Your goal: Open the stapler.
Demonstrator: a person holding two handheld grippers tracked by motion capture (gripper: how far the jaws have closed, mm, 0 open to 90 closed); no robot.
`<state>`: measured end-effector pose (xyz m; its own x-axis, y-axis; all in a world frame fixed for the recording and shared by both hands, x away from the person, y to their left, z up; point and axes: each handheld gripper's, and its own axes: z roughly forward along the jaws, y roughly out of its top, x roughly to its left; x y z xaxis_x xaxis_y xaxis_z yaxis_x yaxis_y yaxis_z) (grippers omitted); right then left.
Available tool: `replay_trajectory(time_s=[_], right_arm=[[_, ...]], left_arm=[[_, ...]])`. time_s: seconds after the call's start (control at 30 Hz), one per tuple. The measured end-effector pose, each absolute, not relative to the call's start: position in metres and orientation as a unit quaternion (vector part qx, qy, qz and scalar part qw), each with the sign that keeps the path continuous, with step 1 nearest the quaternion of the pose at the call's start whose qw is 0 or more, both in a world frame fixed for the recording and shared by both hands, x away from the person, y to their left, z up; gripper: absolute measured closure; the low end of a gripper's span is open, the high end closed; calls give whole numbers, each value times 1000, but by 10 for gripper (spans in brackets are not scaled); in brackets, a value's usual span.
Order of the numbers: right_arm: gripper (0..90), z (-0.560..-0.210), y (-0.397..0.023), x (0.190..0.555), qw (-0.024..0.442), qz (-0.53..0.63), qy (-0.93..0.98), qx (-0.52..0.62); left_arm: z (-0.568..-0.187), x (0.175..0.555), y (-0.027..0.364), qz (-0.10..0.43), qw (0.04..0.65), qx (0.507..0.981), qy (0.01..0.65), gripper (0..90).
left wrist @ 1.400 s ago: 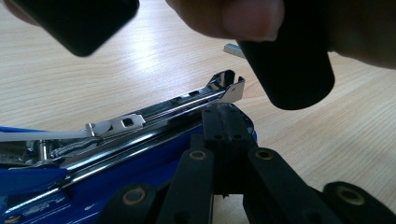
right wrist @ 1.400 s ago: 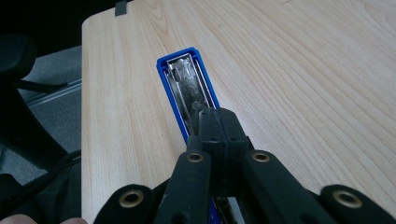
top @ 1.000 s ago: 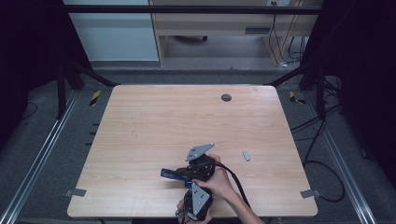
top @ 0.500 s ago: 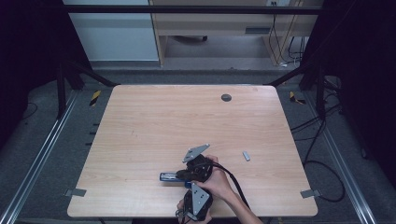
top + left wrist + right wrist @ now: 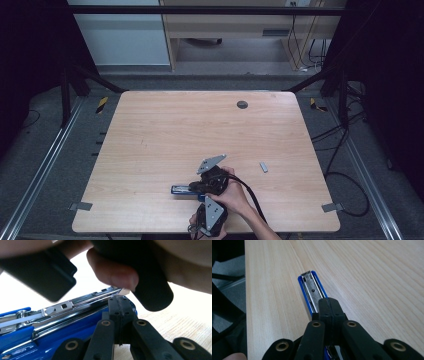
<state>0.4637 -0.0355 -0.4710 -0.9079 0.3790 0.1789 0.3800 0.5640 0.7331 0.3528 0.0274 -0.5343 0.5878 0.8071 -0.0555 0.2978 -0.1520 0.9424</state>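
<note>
The right gripper (image 5: 329, 305) has its 2 black jaws pressed together, pad against pad, with nothing pinched between them; their tips rest over the rear half of a blue stapler (image 5: 312, 291). In the right gripper view the stapler runs straight out from under the jaws: a blue plastic base showing as a thin rim on both sides, and down its middle a bare silver metal staple channel with a small hole and a slotted front end.

The left gripper (image 5: 119, 305) likewise has its 2 jaws closed flat on each other and holds nothing. In the left gripper view the tips sit just against the blue side of the stapler (image 5: 62, 332), whose silver rail slants across above them, with a white strip and a metal spring piece at its left end. A fingertip of the person's right hand (image 5: 117, 271) comes down on the end of that rail.

In the high view the stapler (image 5: 181, 189) lies flat on the wooden table (image 5: 165, 130), near the front edge and somewhat right of its middle, pointing toward the left edge. Both grippers crowd its right end, the right gripper (image 5: 210, 181) behind the left gripper (image 5: 209, 216). A small grey piece (image 5: 263, 167) lies apart, toward the right edge, and a dark round spot (image 5: 242, 104) sits near the far edge.
</note>
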Motion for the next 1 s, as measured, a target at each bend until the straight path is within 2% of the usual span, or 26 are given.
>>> replay_trajectory(time_s=[0.37, 0.4, 0.43, 0.7, 1.0], right_arm=[[900, -456, -59, 464, -32, -470, -850, -237], [895, -455, -62, 464, -37, -475, -847, -238], [820, -453, -65, 464, -42, -479, -843, -240], [762, -441, -98, 463, -76, -508, -816, -265], [682, -429, -140, 461, -120, -507, -798, -303]], left_arm=[[-534, 353, 29, 235, 530, 719, 383, 899], [-534, 353, 29, 234, 530, 720, 381, 882], [-533, 353, 30, 234, 530, 720, 382, 878], [-512, 356, 45, 222, 546, 719, 369, 780], [-473, 379, 69, 223, 543, 735, 341, 647]])
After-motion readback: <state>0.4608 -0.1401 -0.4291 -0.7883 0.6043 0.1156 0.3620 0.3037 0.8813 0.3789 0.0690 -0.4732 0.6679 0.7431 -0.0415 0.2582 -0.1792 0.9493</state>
